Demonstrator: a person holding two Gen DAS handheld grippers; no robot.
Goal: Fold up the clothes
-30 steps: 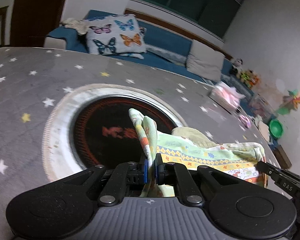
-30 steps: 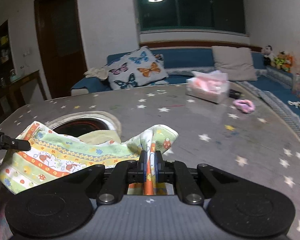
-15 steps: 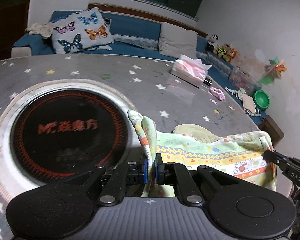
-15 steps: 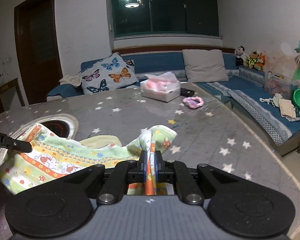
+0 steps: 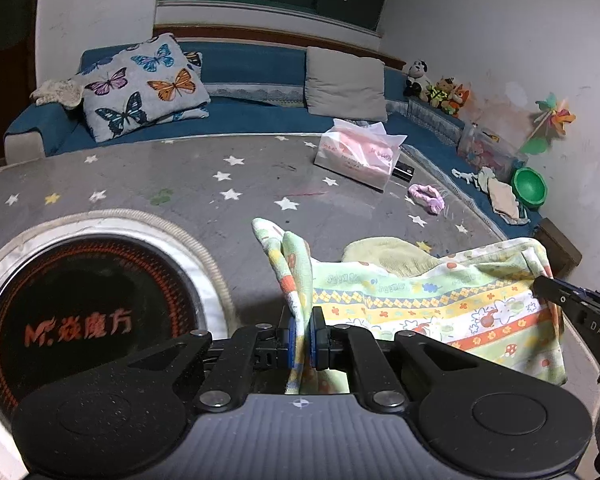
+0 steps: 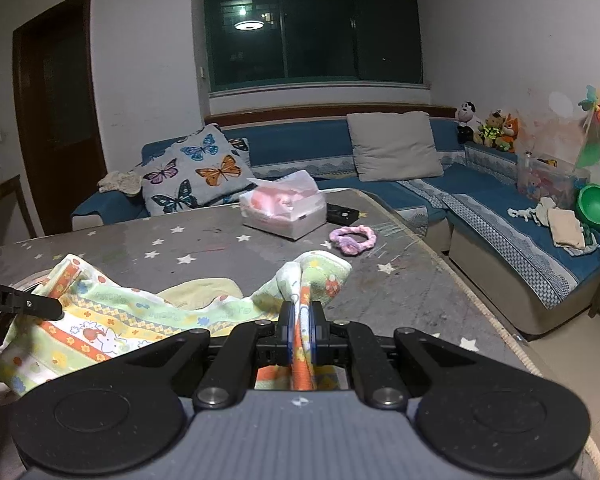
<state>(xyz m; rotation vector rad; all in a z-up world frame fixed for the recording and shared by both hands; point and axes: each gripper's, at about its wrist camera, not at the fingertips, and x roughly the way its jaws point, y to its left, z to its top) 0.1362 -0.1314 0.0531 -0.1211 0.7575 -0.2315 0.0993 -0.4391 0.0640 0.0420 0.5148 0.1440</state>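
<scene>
Pinching one cloth (image 5: pixel 420 304): two tools (both clamped)

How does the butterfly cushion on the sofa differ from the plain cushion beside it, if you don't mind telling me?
The butterfly cushion is pale with coloured butterflies printed on it; the plain cushion is a uniform beige-grey with no print. The butterfly cushion sits toward the sofa's left end, next to a crumpled pale cloth, while the plain cushion sits further right, nearer the corner. Both lean against the blue backrest.
</scene>
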